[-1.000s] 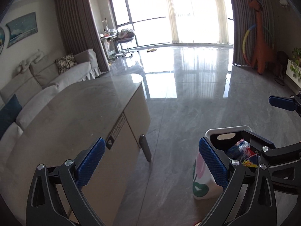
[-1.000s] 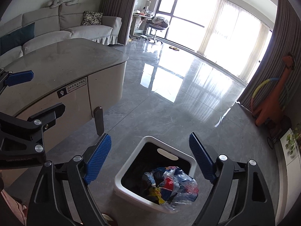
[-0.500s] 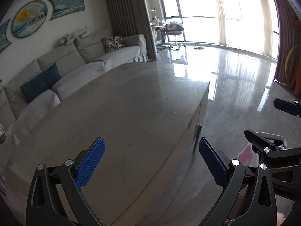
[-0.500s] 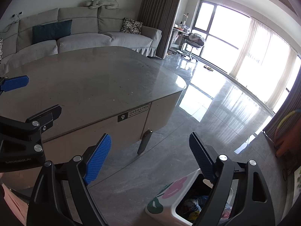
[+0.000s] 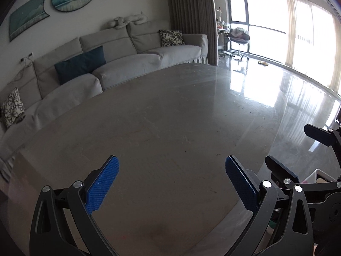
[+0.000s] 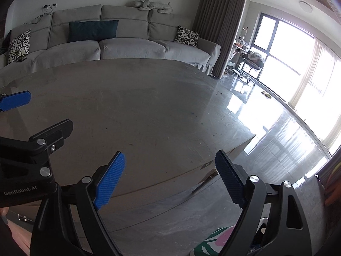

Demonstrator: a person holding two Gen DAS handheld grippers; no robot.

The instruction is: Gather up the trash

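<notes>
My left gripper (image 5: 171, 183) is open and empty above the grey stone table (image 5: 162, 123). My right gripper (image 6: 169, 178) is open and empty, over the table's right edge. The white trash bin with a green and pink pattern (image 6: 215, 242) stands on the floor below the right gripper, mostly hidden by its fingers; a corner of it also shows in the left wrist view (image 5: 319, 176). The table top shows only small dark specks (image 5: 218, 154). The left gripper also shows at the left of the right wrist view (image 6: 32, 132).
A grey sofa (image 5: 119, 61) with cushions curves behind the table. The glossy floor (image 6: 277, 132) runs right toward tall windows (image 5: 298, 27). A chair with clothes (image 5: 238, 37) stands by the curtain.
Both grippers swung left and up from the trash bin on the floor to face the table top and sofa. The bin has dropped to the lower right edge of view.
</notes>
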